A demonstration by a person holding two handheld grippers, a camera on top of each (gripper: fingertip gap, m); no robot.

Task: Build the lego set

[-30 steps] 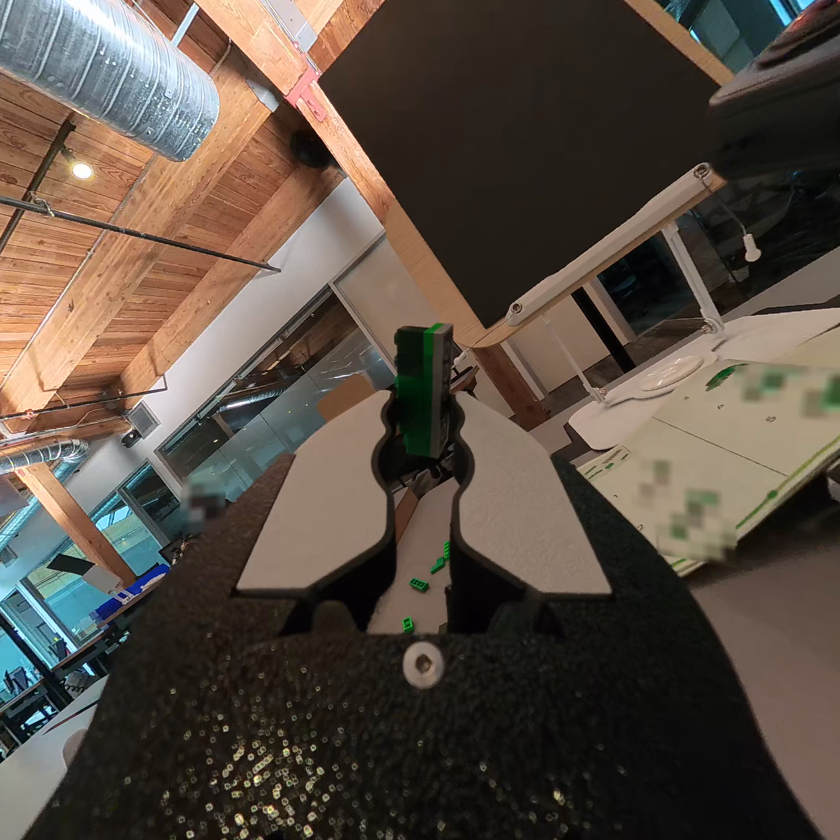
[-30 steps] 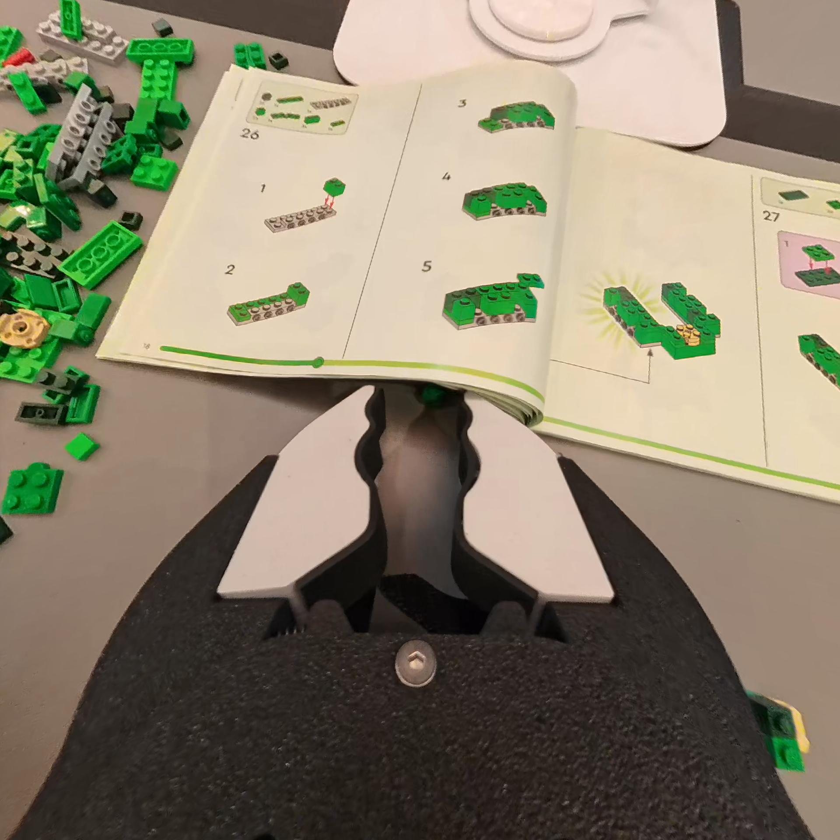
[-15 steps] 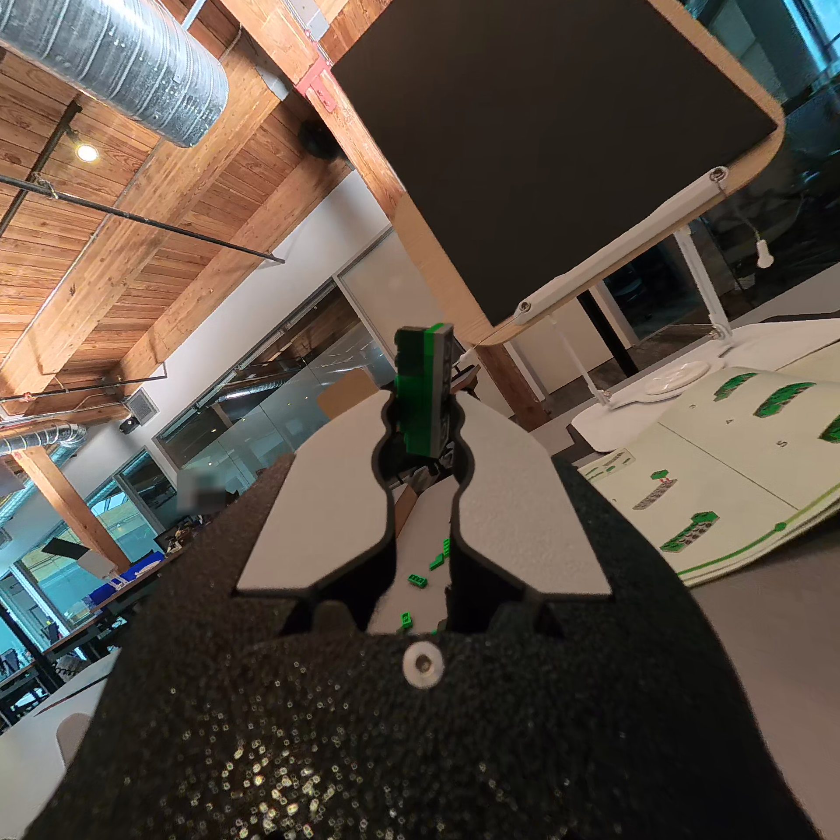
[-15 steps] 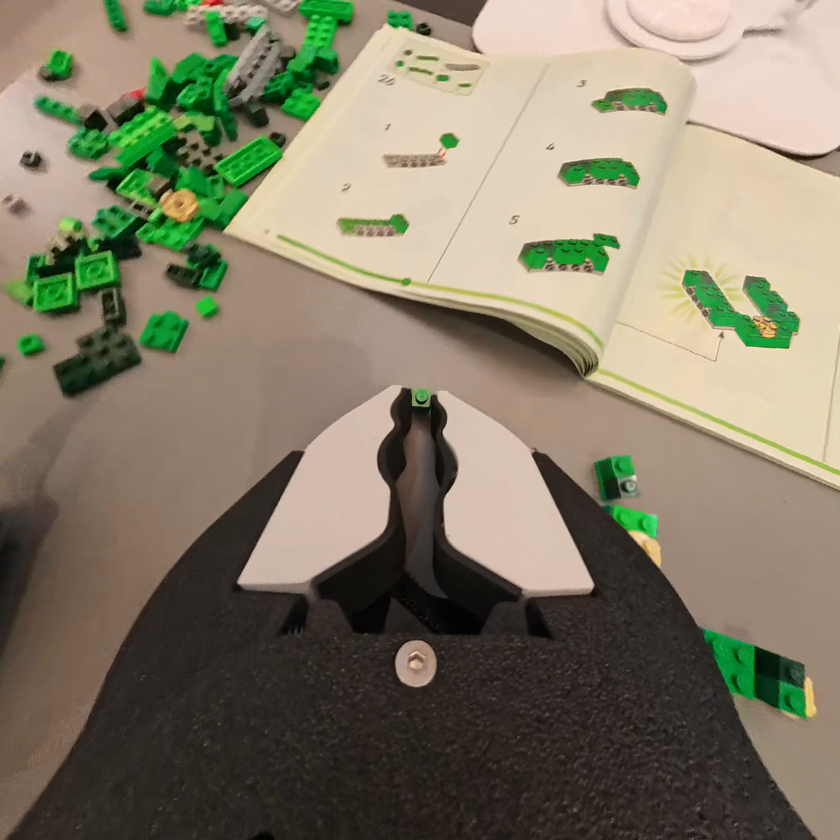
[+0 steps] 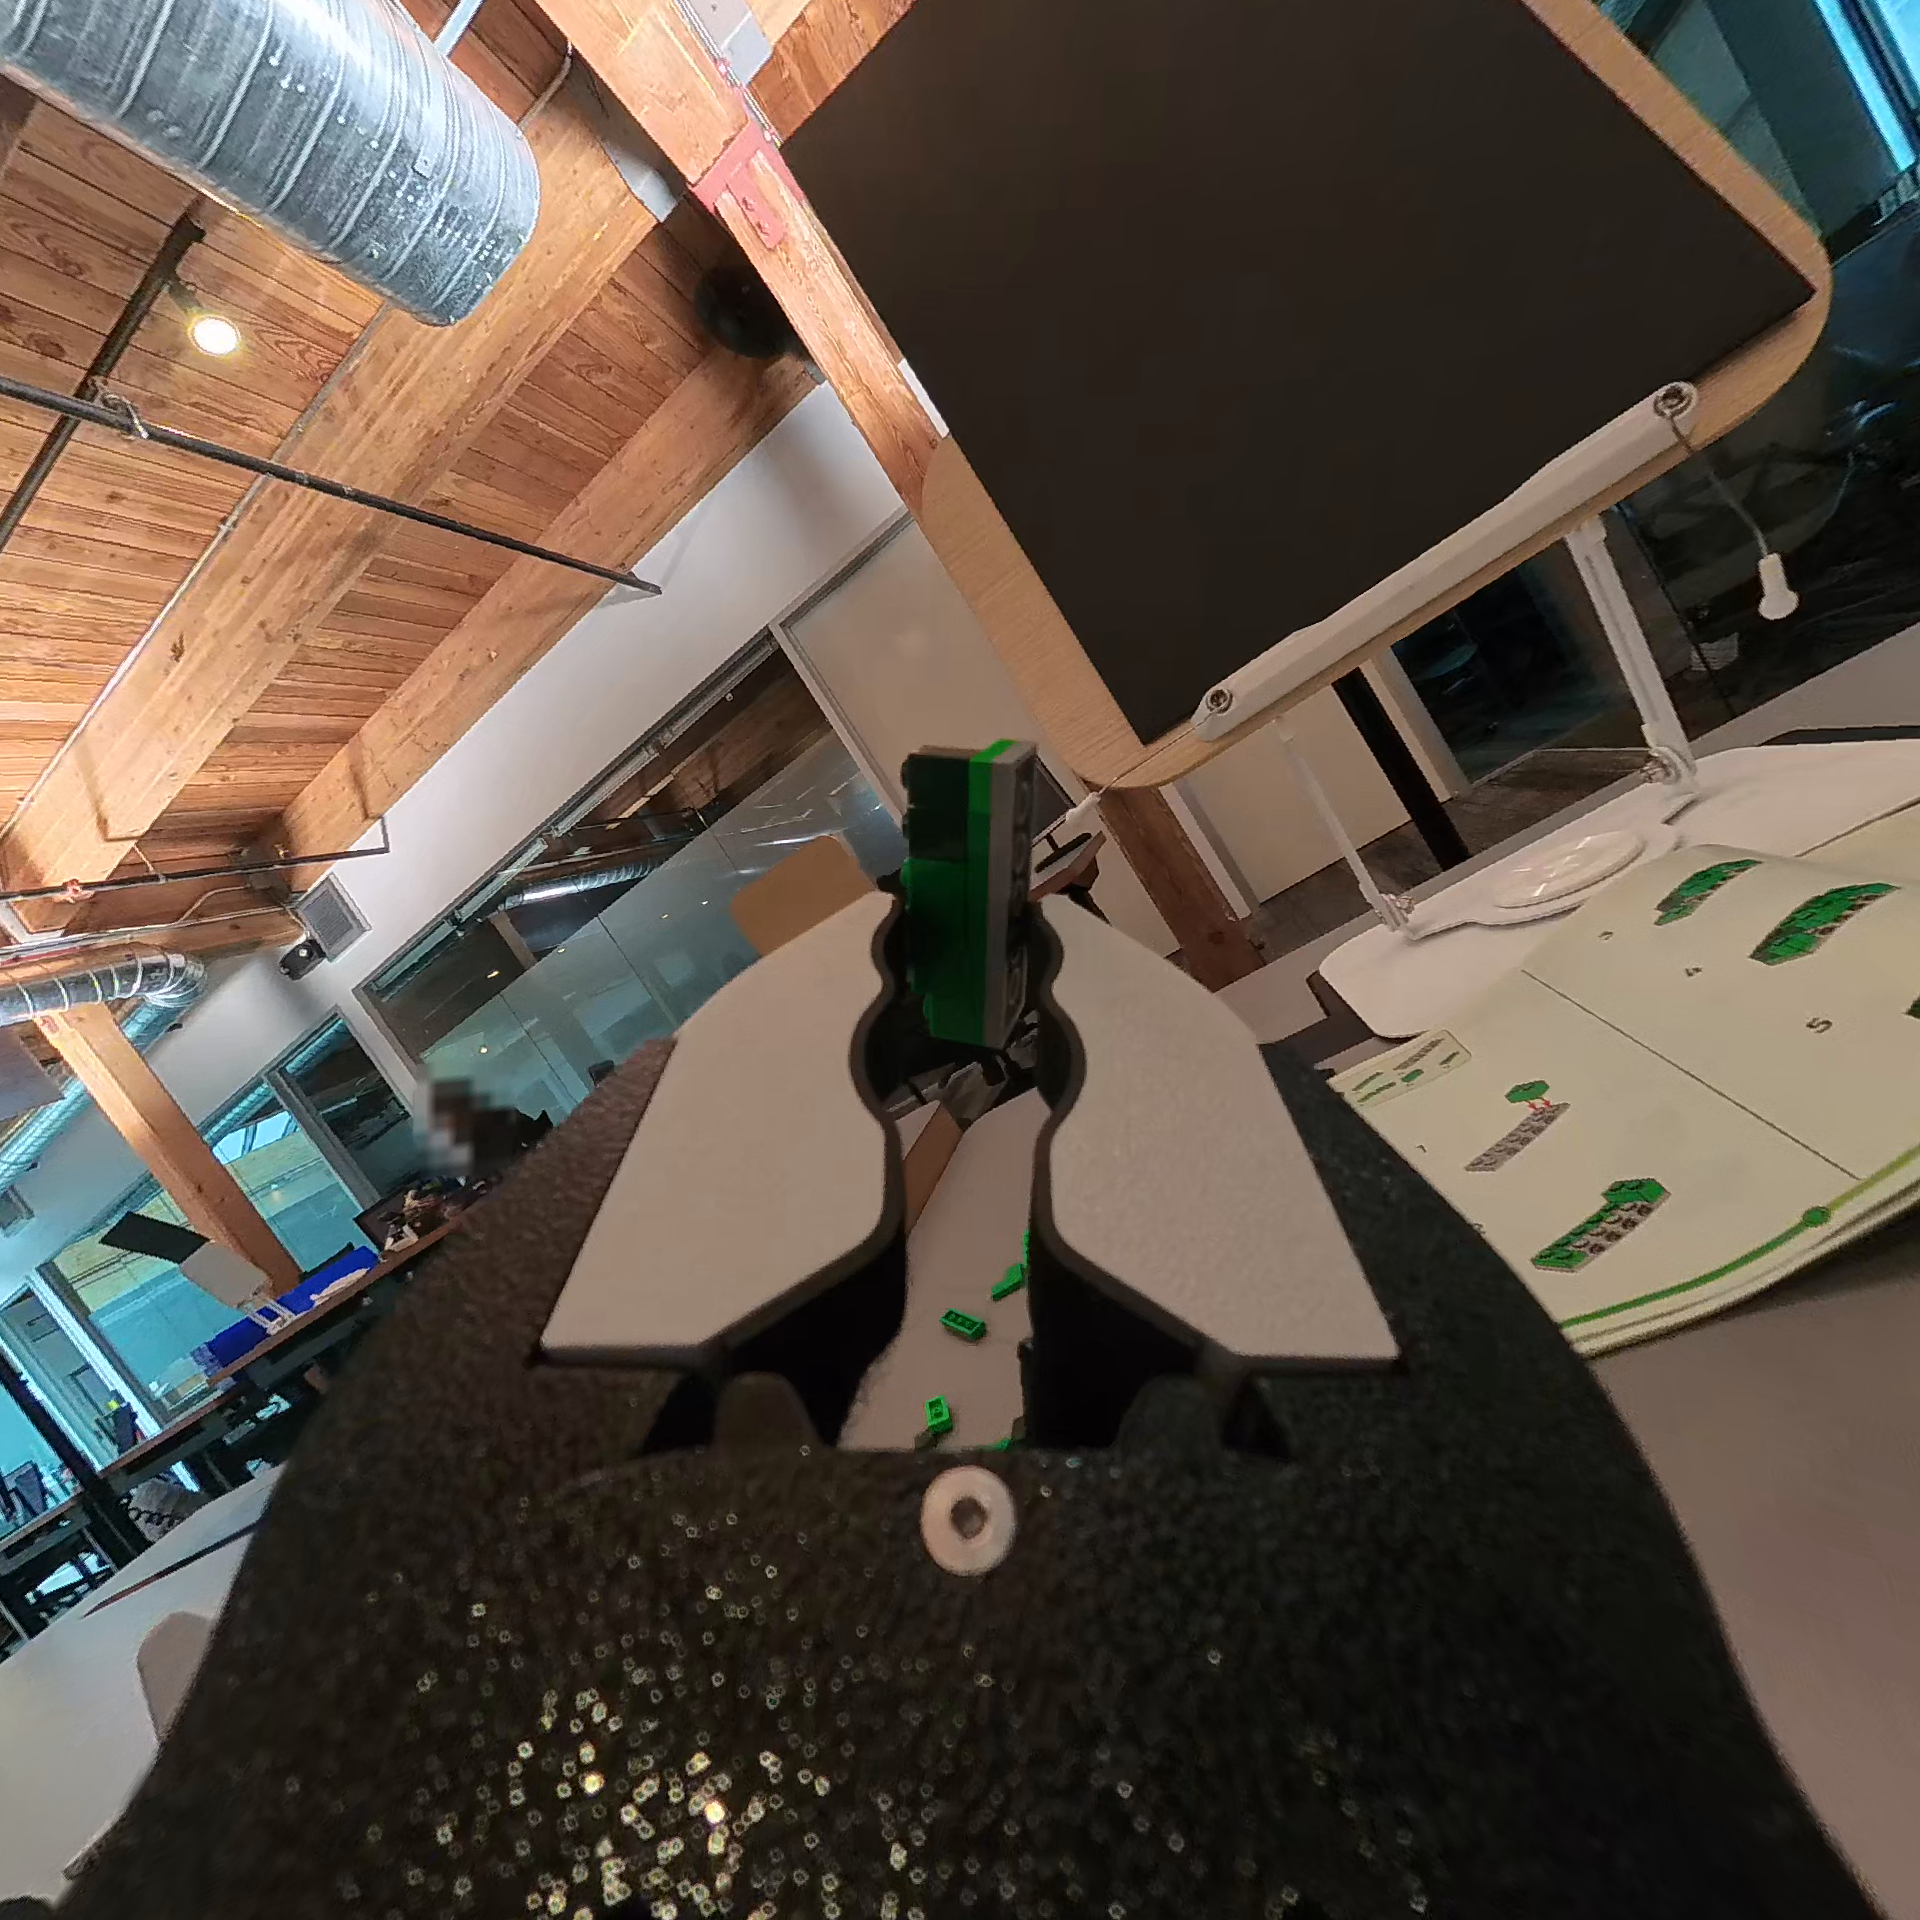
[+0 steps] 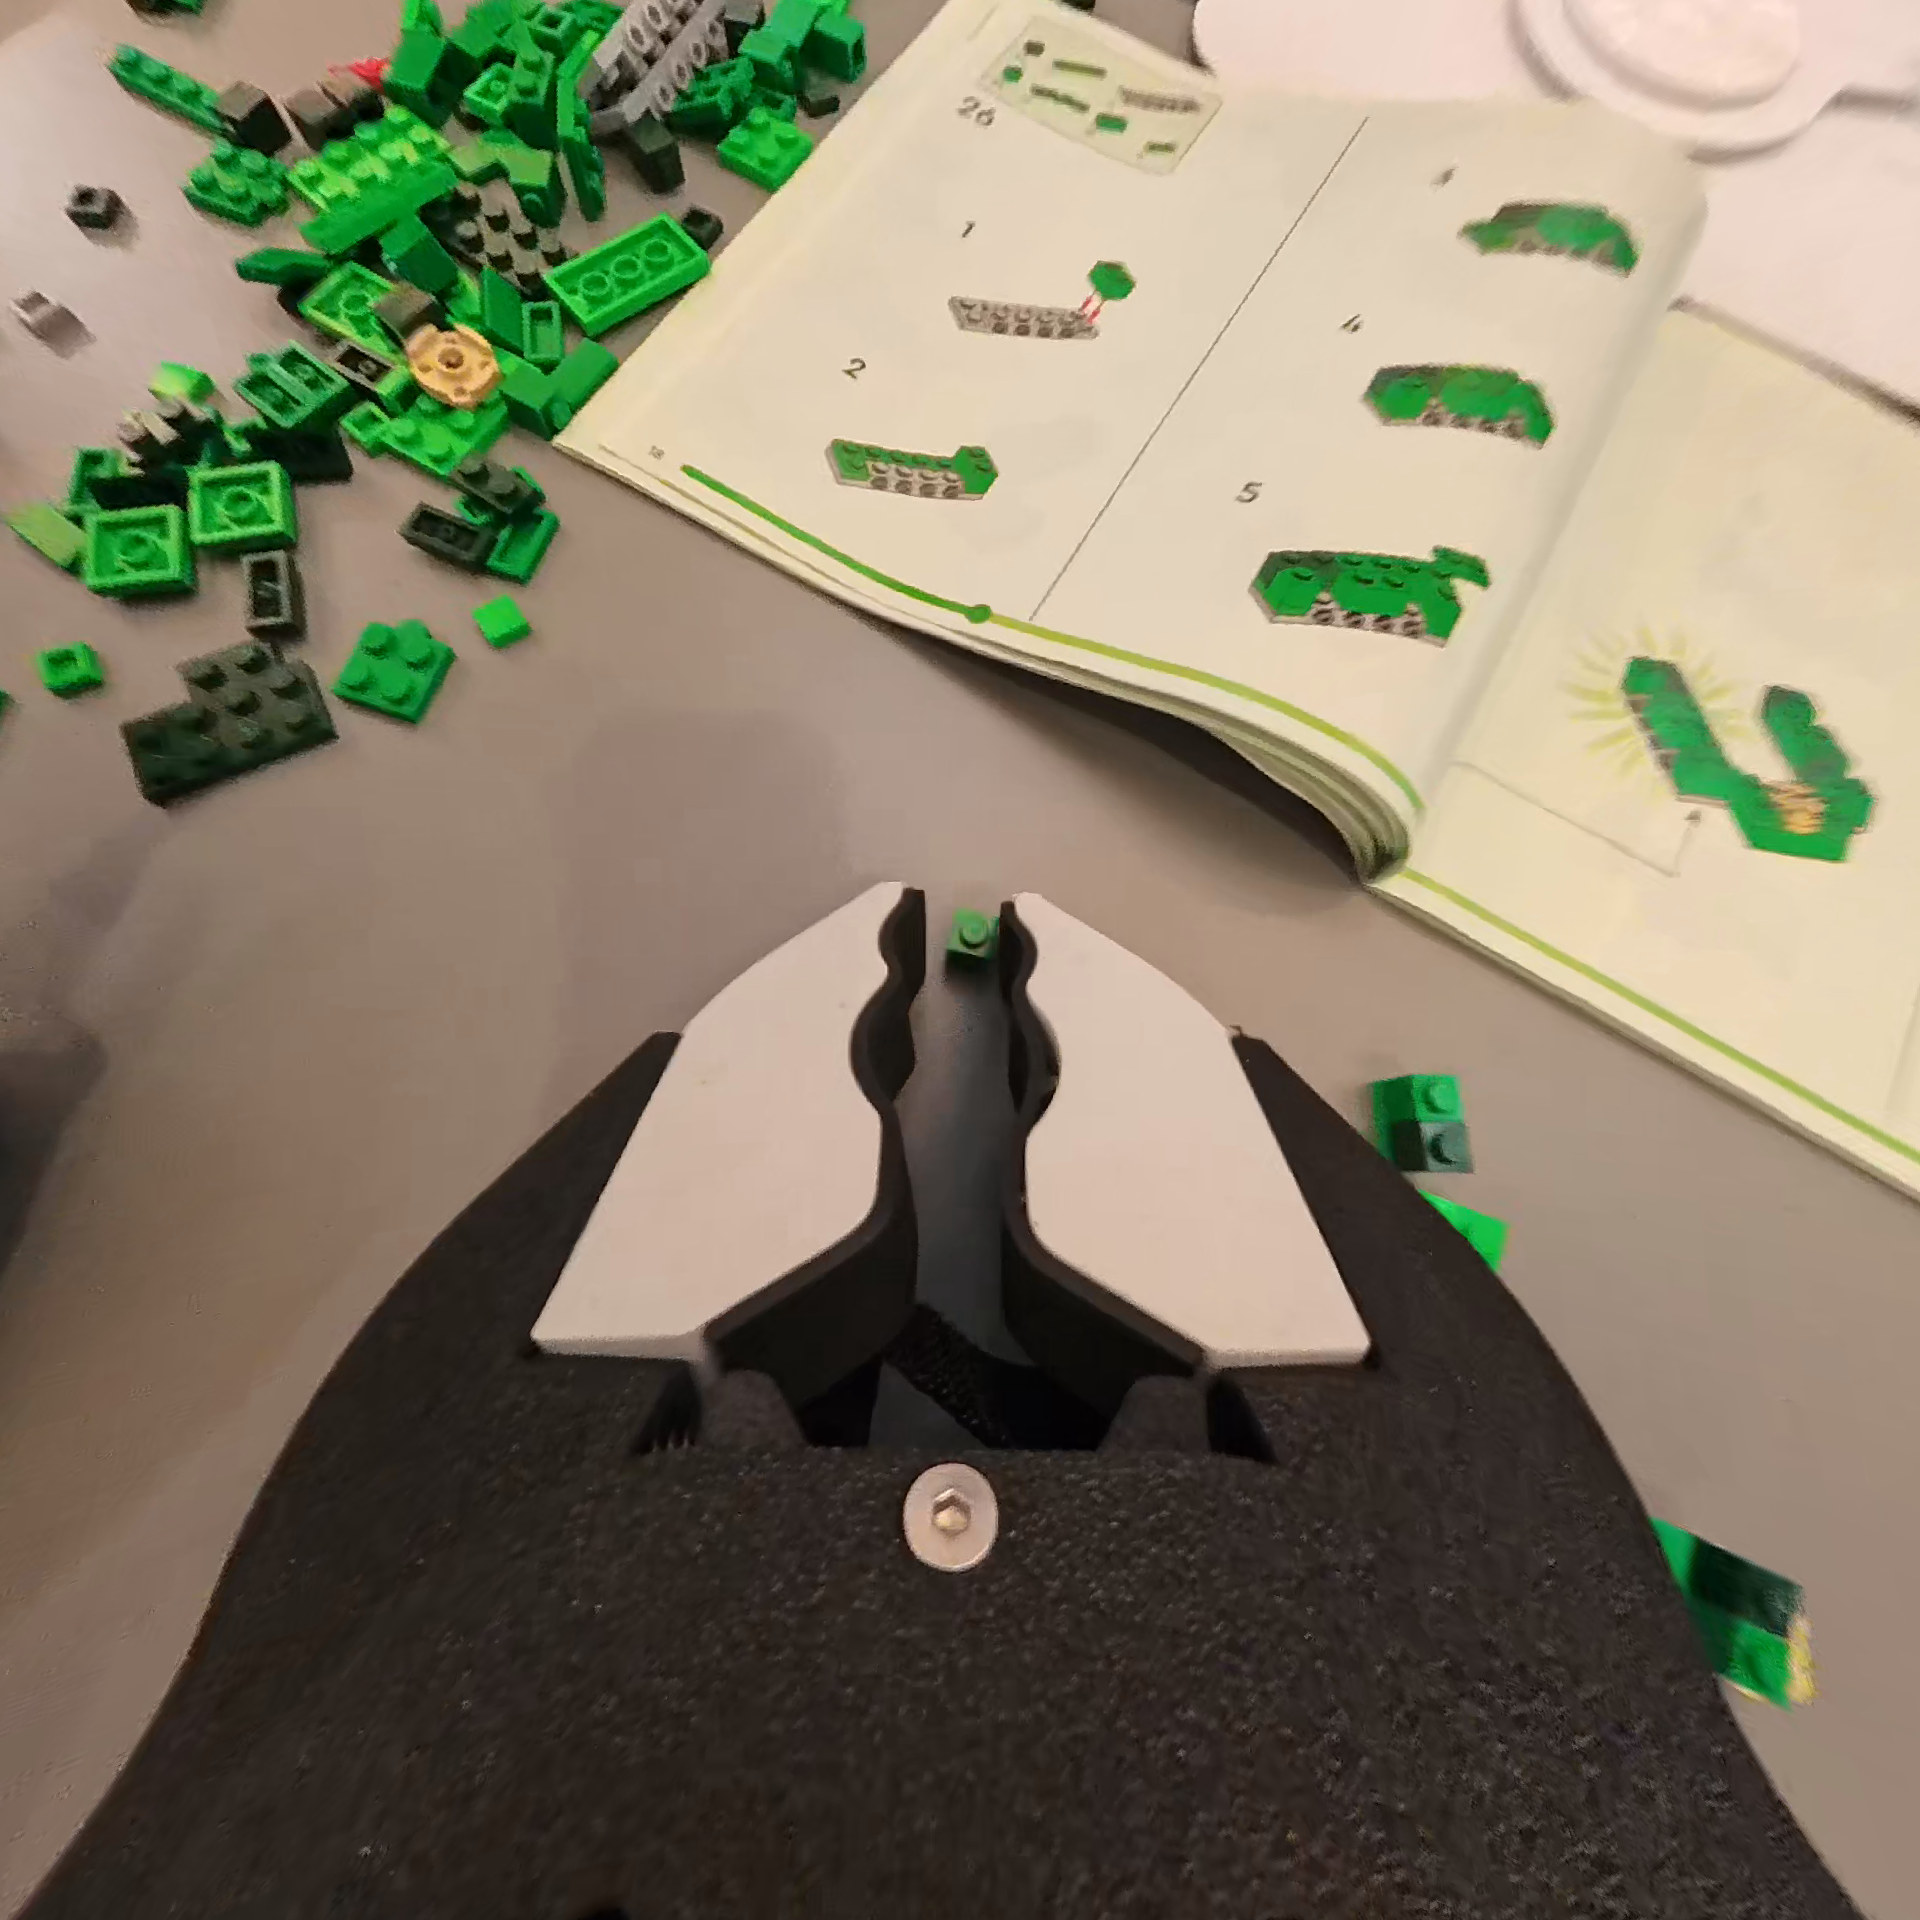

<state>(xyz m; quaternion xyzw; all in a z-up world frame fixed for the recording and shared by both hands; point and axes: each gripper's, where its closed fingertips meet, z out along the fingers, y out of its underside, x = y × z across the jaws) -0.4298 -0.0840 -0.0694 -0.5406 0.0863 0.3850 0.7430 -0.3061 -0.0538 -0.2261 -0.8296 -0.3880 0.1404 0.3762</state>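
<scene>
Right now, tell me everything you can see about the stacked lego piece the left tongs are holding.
The stacked green and grey plastic lego assembly stands nearly upright, pinched near its lower end between the tips of the left tongs, which touch it on both sides. It is several thin plates pressed together: a dark green layer on the left with studs pointing left, bright green in the middle, and a grey plate on the right whose round underside holes show. Its top sticks out well above the tongs, raised clear of the table.

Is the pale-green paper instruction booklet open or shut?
Open. The pale-green paper instruction booklet lies spread on the grey table, two pages of numbered build steps facing up, with the page stack's edge showing at the fold.
</scene>
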